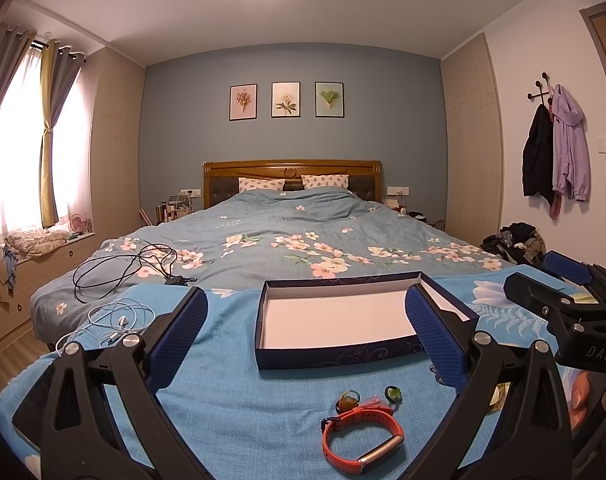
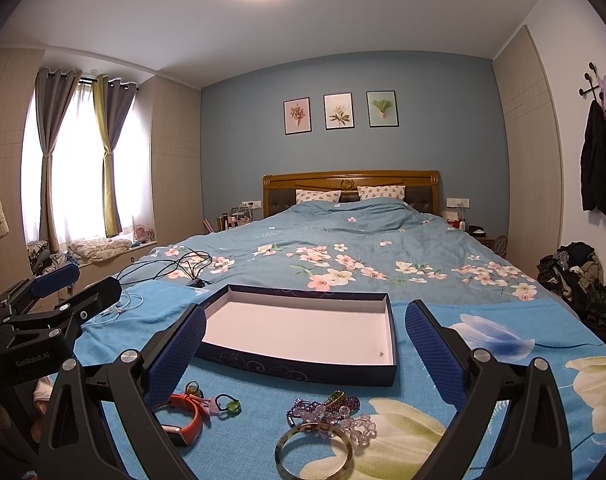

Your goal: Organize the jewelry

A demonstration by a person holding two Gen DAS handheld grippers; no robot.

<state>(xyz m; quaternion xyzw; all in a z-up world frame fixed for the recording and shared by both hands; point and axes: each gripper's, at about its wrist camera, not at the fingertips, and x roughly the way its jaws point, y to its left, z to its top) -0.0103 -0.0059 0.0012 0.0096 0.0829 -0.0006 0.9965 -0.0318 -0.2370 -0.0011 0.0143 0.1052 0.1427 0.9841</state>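
Nearest the right gripper (image 2: 305,344), whose jaws are spread wide and hold nothing, a bangle (image 2: 314,450) and purple beads (image 2: 335,410) are seen on the blue blanket (image 2: 483,320). An orange wristband (image 1: 361,436) is laid before the left gripper (image 1: 307,334), likewise wide open and empty. Beyond, an open dark-blue box (image 2: 303,332) is set, then the bed (image 1: 303,232).

Both wrist views low over bed foot, facing headboard; share box (image 1: 335,320) (image 2: 303,332).
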